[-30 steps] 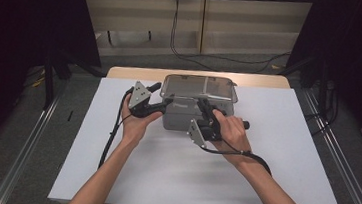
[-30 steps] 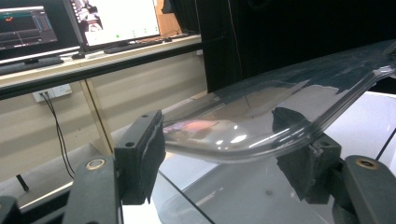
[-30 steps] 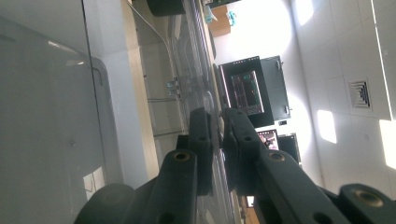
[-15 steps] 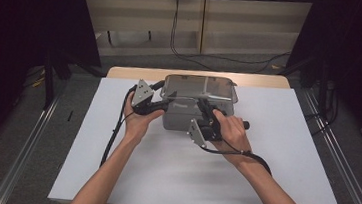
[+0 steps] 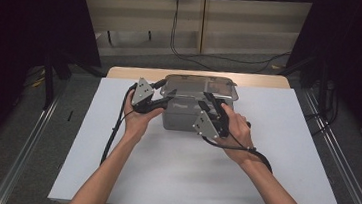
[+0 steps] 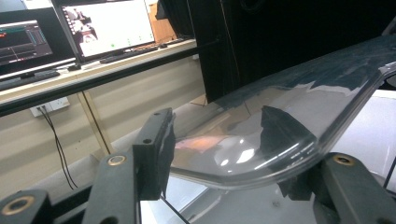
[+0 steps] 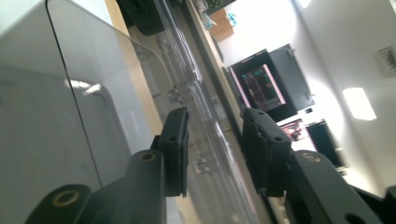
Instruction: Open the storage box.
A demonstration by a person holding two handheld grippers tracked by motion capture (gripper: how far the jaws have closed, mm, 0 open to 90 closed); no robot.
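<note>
A white table (image 5: 261,190) takes up the lower middle of the high view. At its far edge, in the upper centre of the frame, stands a grey box (image 5: 182,116) topped by a clear plastic lid (image 5: 198,86).

The left gripper (image 5: 161,101) reaches the lid's left end from the centre-left of the frame. In the left gripper view the rounded lid corner (image 6: 261,149) lies between the jaws, which stand wide apart, one pad (image 6: 156,154) beside the rim and not yet pressing.

The right gripper (image 5: 208,98) comes in just right of centre at the lid's near edge. In the right gripper view the lid rim (image 7: 205,135) runs up between two partly open pads (image 7: 177,149), with a gap showing on either side.

The step in hand looks like taking hold of the lid at both ends. To do it well, both sets of jaws should close squarely on the rim together, seated deep enough that the slick plastic will not slip, then rise evenly so the lid does not twist or drag the box.
</note>
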